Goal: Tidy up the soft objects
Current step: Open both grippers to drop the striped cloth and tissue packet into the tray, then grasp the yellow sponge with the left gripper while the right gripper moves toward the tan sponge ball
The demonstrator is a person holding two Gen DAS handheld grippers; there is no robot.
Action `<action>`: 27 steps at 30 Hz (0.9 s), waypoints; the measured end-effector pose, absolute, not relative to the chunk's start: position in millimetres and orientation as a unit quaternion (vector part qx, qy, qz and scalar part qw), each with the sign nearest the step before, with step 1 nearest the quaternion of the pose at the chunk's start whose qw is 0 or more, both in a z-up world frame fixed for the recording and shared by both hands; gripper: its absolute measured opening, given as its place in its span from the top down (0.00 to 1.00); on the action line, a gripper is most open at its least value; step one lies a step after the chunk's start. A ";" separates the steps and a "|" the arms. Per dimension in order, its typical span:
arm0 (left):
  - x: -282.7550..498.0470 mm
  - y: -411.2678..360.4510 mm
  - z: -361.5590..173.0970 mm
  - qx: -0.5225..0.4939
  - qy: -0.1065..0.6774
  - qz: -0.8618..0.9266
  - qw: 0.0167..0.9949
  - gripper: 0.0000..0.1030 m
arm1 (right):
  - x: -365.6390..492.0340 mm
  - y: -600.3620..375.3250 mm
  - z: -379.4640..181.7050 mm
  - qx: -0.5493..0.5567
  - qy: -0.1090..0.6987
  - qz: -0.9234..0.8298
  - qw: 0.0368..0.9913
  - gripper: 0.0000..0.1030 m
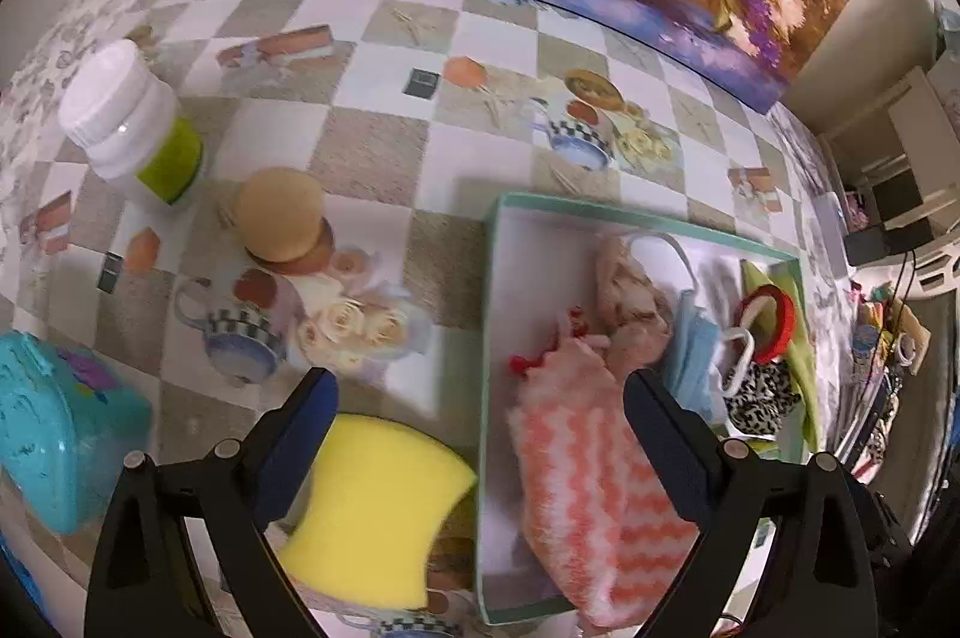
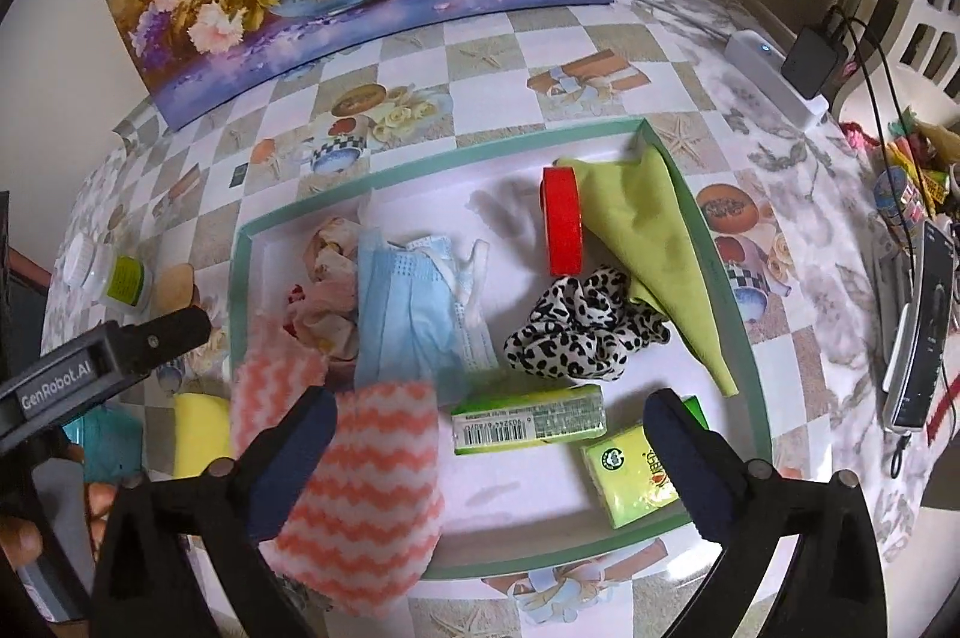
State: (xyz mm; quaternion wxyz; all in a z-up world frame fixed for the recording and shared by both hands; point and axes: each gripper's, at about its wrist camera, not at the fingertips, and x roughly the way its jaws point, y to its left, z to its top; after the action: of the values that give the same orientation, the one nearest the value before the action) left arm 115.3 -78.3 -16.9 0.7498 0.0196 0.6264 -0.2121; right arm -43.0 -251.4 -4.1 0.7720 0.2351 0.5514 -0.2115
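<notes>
Sponge (image 1: 375,506) in left view, tissue packs (image 2: 528,419) in right

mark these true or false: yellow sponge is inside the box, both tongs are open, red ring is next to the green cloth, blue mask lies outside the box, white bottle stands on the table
1. The yellow sponge is inside the box. False: it lies on the table, just outside the box's wall.
2. Both tongs are open. True: the left tongs and right tongs are spread wide and hold nothing.
3. The red ring is next to the green cloth. True: they touch inside the box.
4. The blue mask lies outside the box. False: it lies in the box, between the floral fabric and the leopard scrunchie.
5. The white bottle stands on the table. True.
</notes>
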 end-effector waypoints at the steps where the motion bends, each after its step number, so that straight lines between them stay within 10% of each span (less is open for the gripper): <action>1: 116.3 -77.1 -16.2 0.023 0.624 -0.209 0.753 0.07 | -42.8 -251.4 -3.9 0.235 0.550 -0.212 0.773 0.00; 27: 113.7 15.3 15.3 -0.004 0.595 -0.177 0.784 0.07 | -8.4 -170.1 27.5 0.188 0.533 -0.133 0.815 0.00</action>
State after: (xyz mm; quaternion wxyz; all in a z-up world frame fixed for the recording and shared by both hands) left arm 113.7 15.3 15.3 0.7842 -0.0039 0.5948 -0.1768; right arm -8.4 -170.1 27.5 0.8145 0.1879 0.5325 -0.1327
